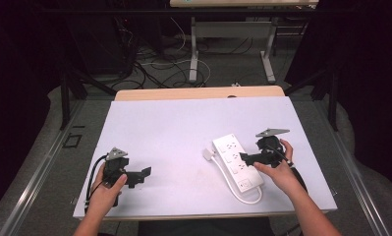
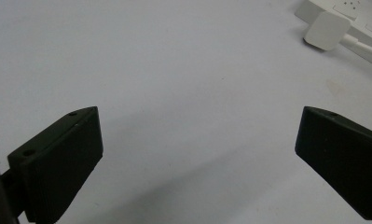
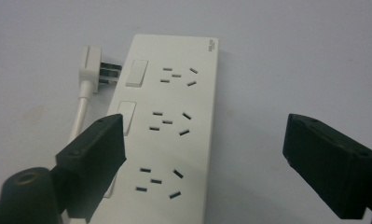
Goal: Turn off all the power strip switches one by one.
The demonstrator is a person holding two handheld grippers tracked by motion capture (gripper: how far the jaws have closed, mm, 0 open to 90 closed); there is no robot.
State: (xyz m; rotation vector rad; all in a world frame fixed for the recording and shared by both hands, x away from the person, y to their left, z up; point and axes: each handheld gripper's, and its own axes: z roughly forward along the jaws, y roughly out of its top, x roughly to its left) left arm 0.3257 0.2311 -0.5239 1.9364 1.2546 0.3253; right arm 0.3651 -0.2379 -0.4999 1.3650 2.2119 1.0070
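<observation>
White power strip (image 3: pixel 167 135) lying flat on the desk (image 1: pixel 159 128), its plug (image 3: pixel 89 65) resting beside it, right gripper (image 3: pixel 207 163) hovering above with jaws standing wide and empty, left gripper (image 2: pixel 197 154) waiting well apart, jaws wide.

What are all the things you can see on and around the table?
power strip: one, white, right part of the table, flat, under the right tongs
plug: one, white, on the strip's cord, lying just left of the strip
table: one, white top
desk legs: two, white, on the floor behind the table
cables: several, black and white, on the floor behind
left tongs: one, black, open, near left of the table
right tongs: one, black, open, above the strip
</observation>
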